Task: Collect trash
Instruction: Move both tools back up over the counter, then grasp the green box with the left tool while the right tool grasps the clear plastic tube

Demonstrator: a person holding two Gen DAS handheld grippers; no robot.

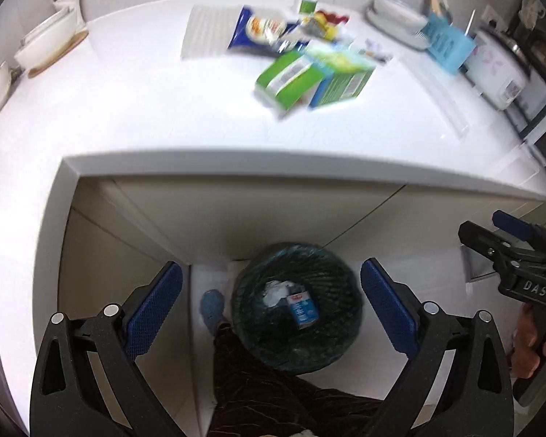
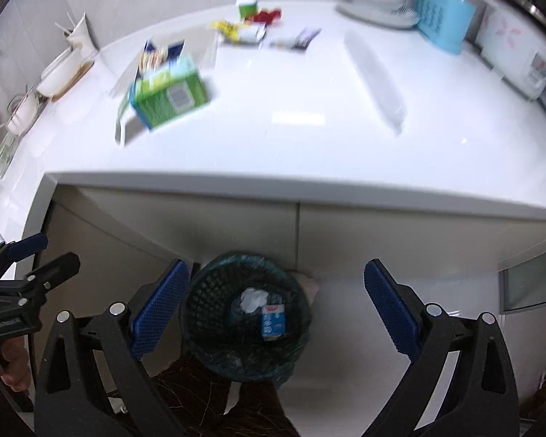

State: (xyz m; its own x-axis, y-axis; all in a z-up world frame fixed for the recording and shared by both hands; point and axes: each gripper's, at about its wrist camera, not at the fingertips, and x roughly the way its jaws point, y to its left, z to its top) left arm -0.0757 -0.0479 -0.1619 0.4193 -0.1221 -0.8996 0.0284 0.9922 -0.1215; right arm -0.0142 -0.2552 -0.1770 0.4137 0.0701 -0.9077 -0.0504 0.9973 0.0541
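Observation:
A black mesh trash bin (image 1: 297, 306) with a green liner stands on the floor under the counter edge; it also shows in the right wrist view (image 2: 245, 315). Inside lie a small blue-and-white carton (image 1: 302, 307) (image 2: 273, 320) and crumpled white paper (image 1: 277, 291) (image 2: 253, 298). My left gripper (image 1: 271, 309) is open and empty above the bin. My right gripper (image 2: 276, 309) is open and empty above it too. On the white counter (image 1: 163, 116) lie green boxes (image 1: 309, 76) (image 2: 169, 94), a blue snack bag (image 1: 262, 31) and small wrappers (image 2: 249, 31).
Bowls on a wooden board (image 1: 51, 45) stand at the counter's left. A dish rack (image 1: 396, 18), a blue holder (image 1: 446, 42) and a rice cooker (image 1: 498, 69) stand at the right. A blue slipper (image 1: 211, 306) is beside the bin. The right gripper shows at the left view's edge (image 1: 517, 251).

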